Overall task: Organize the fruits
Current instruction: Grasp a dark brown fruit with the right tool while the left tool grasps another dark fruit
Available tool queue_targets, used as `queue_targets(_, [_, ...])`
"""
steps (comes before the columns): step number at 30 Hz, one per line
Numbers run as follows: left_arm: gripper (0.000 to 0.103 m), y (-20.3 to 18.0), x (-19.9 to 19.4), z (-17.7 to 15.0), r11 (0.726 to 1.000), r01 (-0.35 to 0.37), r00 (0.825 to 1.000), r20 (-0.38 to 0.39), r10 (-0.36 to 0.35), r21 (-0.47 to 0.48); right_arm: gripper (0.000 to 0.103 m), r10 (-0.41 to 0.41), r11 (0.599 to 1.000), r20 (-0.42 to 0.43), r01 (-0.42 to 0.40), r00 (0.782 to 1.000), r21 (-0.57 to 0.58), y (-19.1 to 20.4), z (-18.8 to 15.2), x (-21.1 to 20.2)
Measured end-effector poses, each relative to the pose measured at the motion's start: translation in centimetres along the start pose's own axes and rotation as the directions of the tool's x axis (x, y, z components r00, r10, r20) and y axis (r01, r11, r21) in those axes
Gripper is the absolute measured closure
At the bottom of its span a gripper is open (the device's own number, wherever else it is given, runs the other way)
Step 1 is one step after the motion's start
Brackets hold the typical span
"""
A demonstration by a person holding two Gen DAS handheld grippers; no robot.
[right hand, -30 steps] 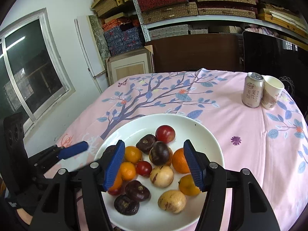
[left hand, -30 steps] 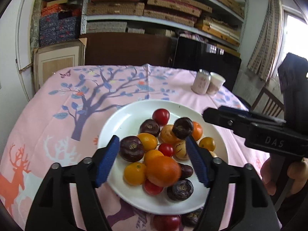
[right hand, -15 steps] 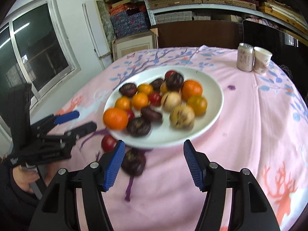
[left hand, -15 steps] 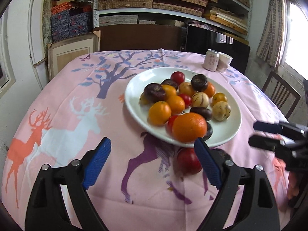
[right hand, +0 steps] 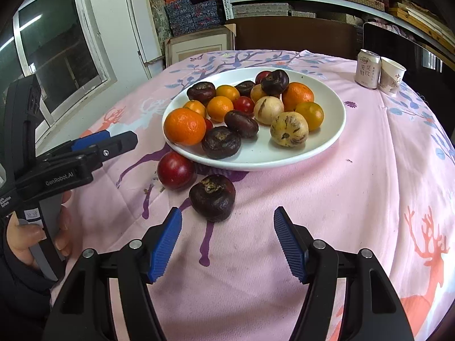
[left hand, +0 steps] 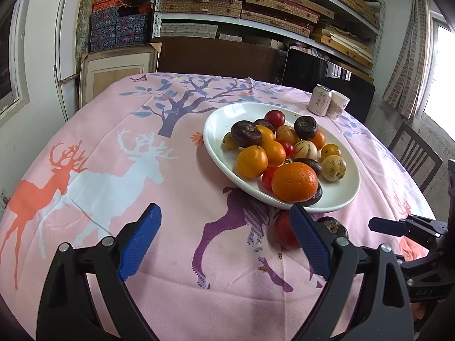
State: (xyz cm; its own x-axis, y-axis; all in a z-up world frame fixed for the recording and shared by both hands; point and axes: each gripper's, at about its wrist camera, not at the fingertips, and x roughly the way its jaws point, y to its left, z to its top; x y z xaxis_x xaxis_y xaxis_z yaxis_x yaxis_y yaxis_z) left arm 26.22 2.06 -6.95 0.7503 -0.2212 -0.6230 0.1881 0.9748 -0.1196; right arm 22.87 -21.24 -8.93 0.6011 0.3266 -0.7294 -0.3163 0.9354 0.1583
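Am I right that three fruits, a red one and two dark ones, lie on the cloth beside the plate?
Not quite: the right wrist view shows two fruits off the plate, one red fruit and one dark fruit.

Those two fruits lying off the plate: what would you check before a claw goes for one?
1. Right claw open: ok, jaws wide apart and nothing between them.
2. Left claw open: ok, also holding nothing.
3. Dark fruit reachable: ok, it sits on the cloth just ahead of the right claw.
4. Red fruit free to lift: ok, though it lies close against the plate rim.
5. Claws clear of each other: ok, left claw is off to the side in the right view.
6. Room on the plate: ok, its near right part is bare.
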Motion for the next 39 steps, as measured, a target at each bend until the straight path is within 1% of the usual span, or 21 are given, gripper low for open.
queue_targets(5, [0.013, -0.2, 0.1, -0.1, 1.0, -0.003, 1.0, -0.002, 0.003, 0.006, 0.035, -0.022, 1.0, -0.006, 0.022, 1.0, -0.016, 0.5, 0.0, 0.6])
queue_targets(13, [0.013, -0.1, 0.3, -0.1, 1.0, -0.004, 1.0, -0.005, 0.004, 0.006, 0.035, -0.017, 0.999, -0.039, 0.015, 0.999, -0.052, 1.7, 0.9, 2.4])
queue_targets(16, [0.013, -0.2, 0.2, -0.1, 1.0, -0.003, 1.0, -0.005, 0.003, 0.006, 0.038, -0.018, 0.998, -0.043, 0.015, 0.999, -0.061, 2.0, 1.2, 2.9])
queue_targets(18, [0.013, -0.2, 0.2, -0.1, 1.0, -0.003, 1.0, -0.005, 0.003, 0.006, 0.043, -0.023, 0.997, -0.052, 0.02, 0.998, -0.069, 2.2, 1.4, 3.2])
queue_targets(28, [0.013, -0.1, 0.4, -0.2, 1.0, -0.003, 1.0, -0.007, 0.004, 0.008, 0.043, -0.044, 0.997, -0.074, 0.038, 0.996, -0.073, 2.6, 1.6, 4.2])
queue_targets(29, [0.013, -0.1, 0.3, -0.2, 1.0, -0.004, 1.0, -0.007, 0.004, 0.007, 0.045, -0.045, 0.996, -0.078, 0.039, 0.996, -0.074, 2.6, 1.6, 4.3])
queue_targets(31, [0.013, -0.1, 0.3, -0.2, 1.0, -0.003, 1.0, -0.006, 0.004, 0.007, 0.056, -0.056, 0.996, -0.074, 0.05, 0.996, -0.078, 2.6, 1.7, 4.3])
queue_targets(32, [0.013, -0.1, 0.3, -0.2, 1.0, -0.004, 1.0, -0.007, 0.004, 0.007, 0.059, -0.053, 0.996, -0.074, 0.047, 0.996, -0.076, 2.5, 1.7, 4.2])
queue_targets(39, [0.013, -0.1, 0.5, -0.2, 1.0, -0.005, 1.0, -0.01, 0.006, 0.009, 0.06, -0.036, 0.999, -0.039, 0.036, 0.999, -0.004, 0.8, 1.3, 3.0])
